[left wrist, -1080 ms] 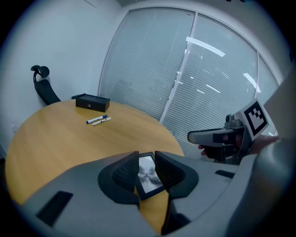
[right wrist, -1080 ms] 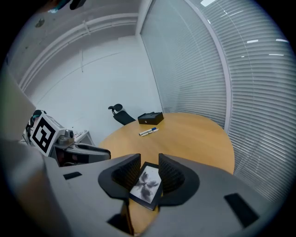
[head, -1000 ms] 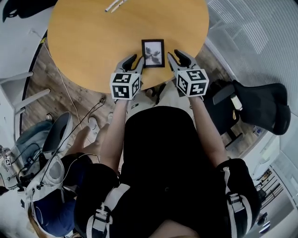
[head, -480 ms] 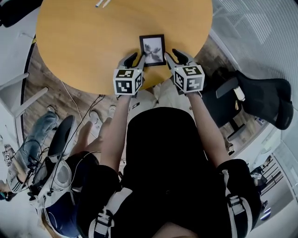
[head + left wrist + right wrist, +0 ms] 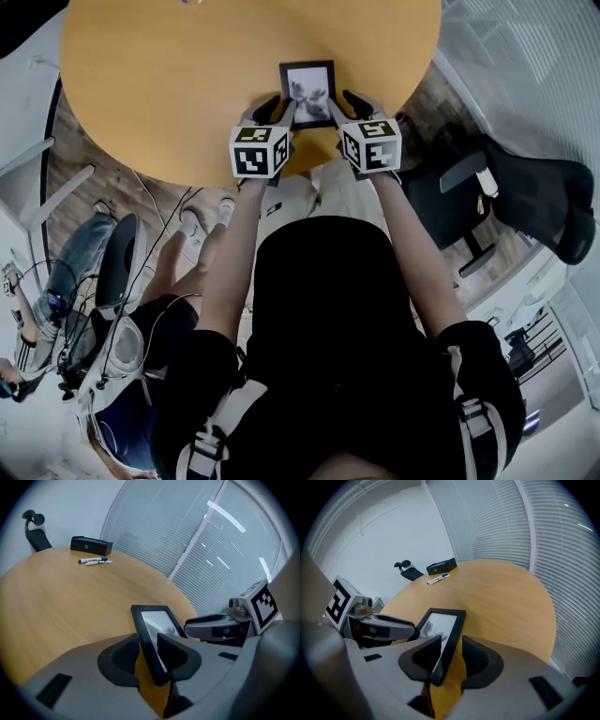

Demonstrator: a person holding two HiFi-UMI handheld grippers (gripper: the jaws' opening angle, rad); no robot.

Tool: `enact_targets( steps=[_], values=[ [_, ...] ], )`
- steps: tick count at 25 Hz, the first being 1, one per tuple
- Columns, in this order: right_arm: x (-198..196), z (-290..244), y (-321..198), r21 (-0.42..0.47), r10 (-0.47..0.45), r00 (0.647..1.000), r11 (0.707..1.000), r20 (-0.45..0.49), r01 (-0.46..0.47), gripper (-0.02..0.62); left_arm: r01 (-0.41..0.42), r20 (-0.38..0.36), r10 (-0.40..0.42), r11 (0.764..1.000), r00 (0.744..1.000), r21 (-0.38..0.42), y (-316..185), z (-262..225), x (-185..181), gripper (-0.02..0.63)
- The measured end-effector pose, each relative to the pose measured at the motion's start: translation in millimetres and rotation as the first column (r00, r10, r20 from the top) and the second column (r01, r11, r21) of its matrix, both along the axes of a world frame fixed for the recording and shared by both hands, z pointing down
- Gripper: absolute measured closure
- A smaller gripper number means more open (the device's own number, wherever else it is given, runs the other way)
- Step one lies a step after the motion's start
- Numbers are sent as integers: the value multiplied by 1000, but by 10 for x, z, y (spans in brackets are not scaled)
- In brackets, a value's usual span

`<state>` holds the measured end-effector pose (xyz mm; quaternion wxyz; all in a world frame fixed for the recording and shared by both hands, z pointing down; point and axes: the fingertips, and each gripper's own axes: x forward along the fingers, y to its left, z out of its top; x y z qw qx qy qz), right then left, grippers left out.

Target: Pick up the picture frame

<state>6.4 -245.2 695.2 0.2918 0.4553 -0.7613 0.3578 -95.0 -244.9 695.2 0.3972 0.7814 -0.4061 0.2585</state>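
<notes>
The picture frame [image 5: 307, 92], black-edged with a grey-toned print behind its glass, lies on a round wooden table [image 5: 169, 84] close to the rim nearest the person, who stands over it with a two-jaw gripper in each hand. Both tools angle down at the frame's near end, one on either side.

The left gripper [image 5: 147, 641] straddles the frame's left edge. One jaw stands over the glass and the other outside the border, with bare wood showing in the gap. Its jaws are spread and do not clamp the frame.

The right gripper [image 5: 451, 644] straddles the right edge in the same way. Its jaws are opening, with the frame's border between them, and its outer pad stands clear of the black moulding. Neither tool has a hold on the frame.

Seen from the head view, the marker cubes on the grippers sit just short of the table's rim, above the person's forearms.

At the far side of the table lie two pens [image 5: 95, 561], just beside a small black box [image 5: 90, 544], well apart from the frame. Window blinds [image 5: 562, 550] curve behind the table, and a black office chair [image 5: 534, 202] stands on the floor to the person's right.
</notes>
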Motion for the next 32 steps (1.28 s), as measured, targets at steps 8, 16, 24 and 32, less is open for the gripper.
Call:
enact_targets(
  steps=[8,16,24,32],
  values=[
    [86,136,90,-11,0,1000,1000,3,0,446,-8,43,8,1000,999,-6,20,138,108,492],
    [72,175,170,-22,-21,1000,1000,18,21,454,-6,56,6,1000,998,5,77,124,174,492],
    [37,115,237,-9,-14,1000,1000,14,15,485,13,49,-14,1000,999,12,142,63,144,494],
    [76,-8,100,-4,11,1000,1000,16,-11,495,23,32,-24,999,999,33,27,-107,169,502]
  ],
)
